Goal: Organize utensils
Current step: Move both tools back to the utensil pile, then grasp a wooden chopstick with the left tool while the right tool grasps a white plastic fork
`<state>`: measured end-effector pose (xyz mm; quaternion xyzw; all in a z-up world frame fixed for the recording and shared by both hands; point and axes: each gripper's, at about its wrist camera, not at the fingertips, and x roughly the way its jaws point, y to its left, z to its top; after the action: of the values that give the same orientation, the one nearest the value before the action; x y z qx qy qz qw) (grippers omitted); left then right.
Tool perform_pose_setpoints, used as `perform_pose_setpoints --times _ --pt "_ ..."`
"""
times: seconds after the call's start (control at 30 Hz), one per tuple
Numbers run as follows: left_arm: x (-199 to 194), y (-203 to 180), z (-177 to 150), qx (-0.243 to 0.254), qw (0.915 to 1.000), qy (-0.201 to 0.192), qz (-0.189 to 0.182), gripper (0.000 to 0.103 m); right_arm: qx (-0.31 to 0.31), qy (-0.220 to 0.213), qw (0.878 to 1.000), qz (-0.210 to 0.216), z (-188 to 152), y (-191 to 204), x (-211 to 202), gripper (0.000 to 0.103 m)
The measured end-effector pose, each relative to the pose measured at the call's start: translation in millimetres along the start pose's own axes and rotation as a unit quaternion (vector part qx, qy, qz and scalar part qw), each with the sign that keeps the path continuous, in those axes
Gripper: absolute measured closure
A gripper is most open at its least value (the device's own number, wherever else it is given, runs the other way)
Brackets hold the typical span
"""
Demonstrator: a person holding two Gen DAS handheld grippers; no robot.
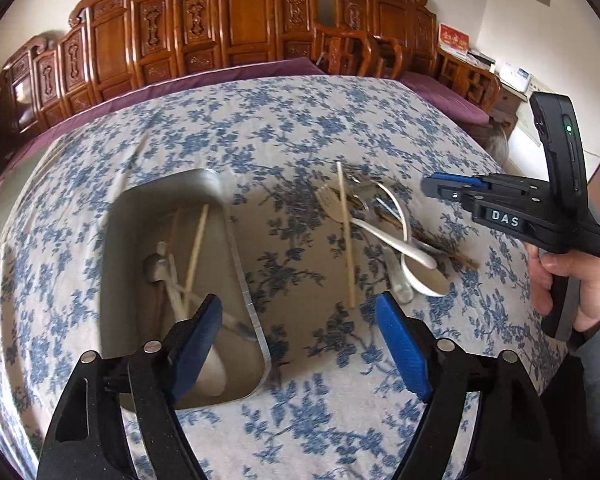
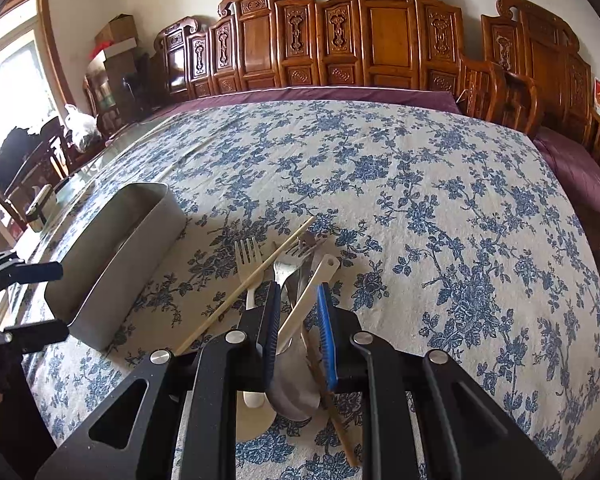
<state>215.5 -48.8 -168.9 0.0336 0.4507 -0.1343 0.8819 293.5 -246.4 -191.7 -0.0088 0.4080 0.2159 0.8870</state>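
Already the metal tray (image 1: 236,216) holds several utensils, so the left gripper (image 1: 300,320) hangs released beside it. Meanwhile the right gripper (image 2: 298,312), jaws narrowly parted and clasping nothing, straddles the white spoon (image 2: 306,304) in the loose pile (image 1: 384,232), apparently lining up a pick.

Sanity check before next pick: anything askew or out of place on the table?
Yes. The loose utensil pile lies crisscrossed on the blue floral tablecloth, outside the grey rectangular metal bin: one pale wooden chopstick slants across the white plastic fork. Nothing looks spilled or broken.
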Motion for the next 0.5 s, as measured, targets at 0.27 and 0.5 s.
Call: perform_pose_setpoints --times 0.27,0.5 --pt "44 -28 20 0.011 0.9989 0.032 -0.033 0.057 -0.013 0.015 1.000 0.015 -3 3 5 0.080" --pt "85 -35 28 0.008 0.9971 0.067 -0.036 0.077 -0.004 0.014 1.000 0.022 0 0 4 0.080"
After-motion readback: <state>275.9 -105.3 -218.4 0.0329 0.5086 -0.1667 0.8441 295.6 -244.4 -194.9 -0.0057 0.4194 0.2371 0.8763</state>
